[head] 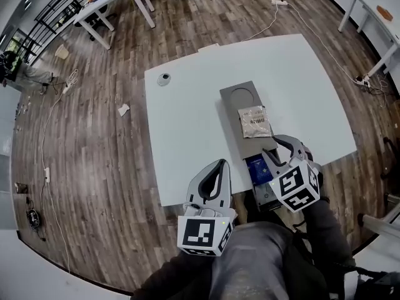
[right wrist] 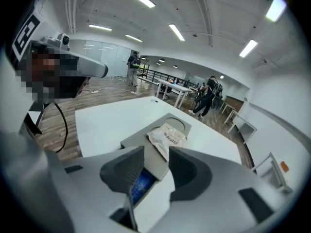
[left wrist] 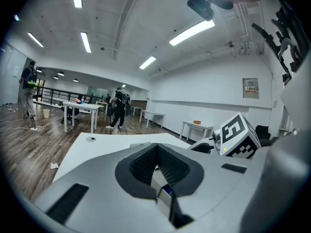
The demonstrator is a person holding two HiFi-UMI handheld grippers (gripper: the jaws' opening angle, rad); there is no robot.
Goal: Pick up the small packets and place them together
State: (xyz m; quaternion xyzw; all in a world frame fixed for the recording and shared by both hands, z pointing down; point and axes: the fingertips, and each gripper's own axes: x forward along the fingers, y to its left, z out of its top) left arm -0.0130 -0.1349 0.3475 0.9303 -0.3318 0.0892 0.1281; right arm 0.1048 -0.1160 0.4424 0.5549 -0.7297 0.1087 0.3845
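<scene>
The table [head: 181, 117] is white and the tray [head: 232, 105] is grey. The silver packet [head: 254, 121] has dark letters. The blue packet [head: 258, 169] is dark. The floor [head: 100, 136] is brown planks.

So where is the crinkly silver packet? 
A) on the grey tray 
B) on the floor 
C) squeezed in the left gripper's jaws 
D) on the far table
A: the silver packet lies flat on the grey tray, just past its round dent, with no jaws touching it.
</scene>
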